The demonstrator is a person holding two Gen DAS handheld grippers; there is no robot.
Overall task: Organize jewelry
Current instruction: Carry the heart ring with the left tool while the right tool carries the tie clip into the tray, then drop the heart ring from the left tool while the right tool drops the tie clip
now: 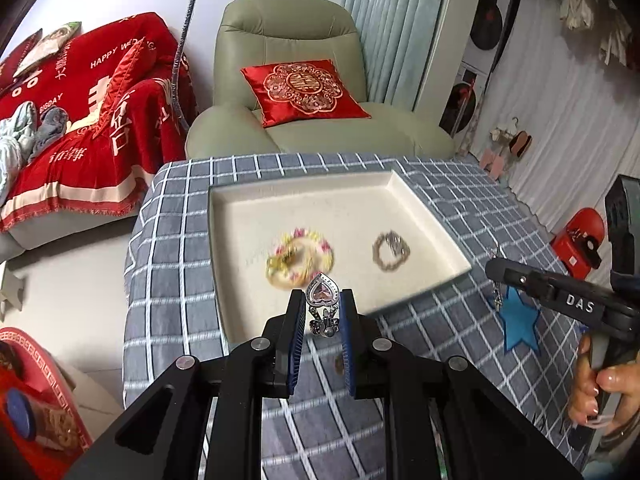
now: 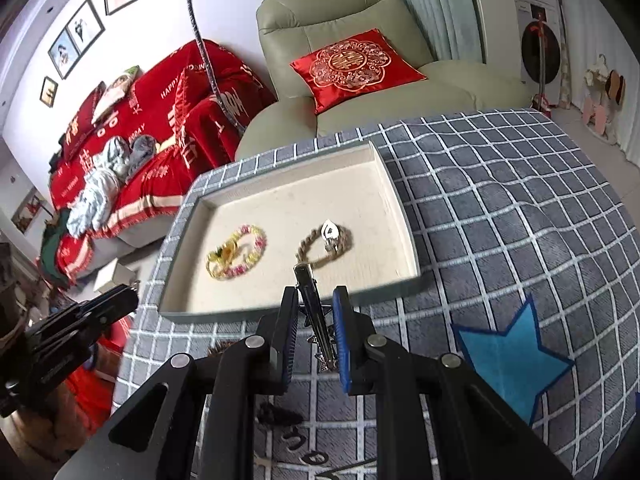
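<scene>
Left wrist: gripper [image 1: 322,300] clenched on heart pendant [image 1: 322,294], tray [image 1: 432,216] just beyond.

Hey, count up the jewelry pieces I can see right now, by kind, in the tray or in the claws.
Bracelets in the tray: 2, yellow beaded, brown rope
Heart brooch in left claw: 1
Metal hair clip in right claw: 1
Total: 4
</scene>
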